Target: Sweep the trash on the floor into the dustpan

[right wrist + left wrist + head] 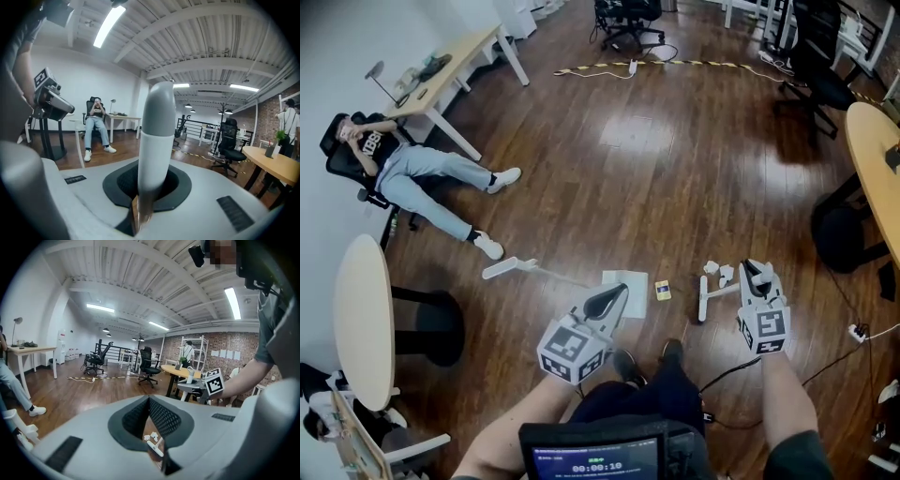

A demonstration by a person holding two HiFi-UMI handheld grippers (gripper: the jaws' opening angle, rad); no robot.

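Your right gripper (pixel 757 275) is clamped on the smooth, round grey-and-white broom handle (pixel 157 136); your left gripper (pixel 607 303) is closed on nothing. Lower centre of the head view, the flat white dustpan (pixel 625 279) lies on the glossy plank floor (pixel 675 169), with crumpled white scraps (pixel 719 272) to its right.

The room is bright and even; long ceiling lamps (pixel 233 303) give the light, and one pale patch of glare lies on the dark floor (pixel 630 131); shadows are soft; both gripper views bend strongly and go black at the corners; the near handle (pixel 154 140) is blurred.
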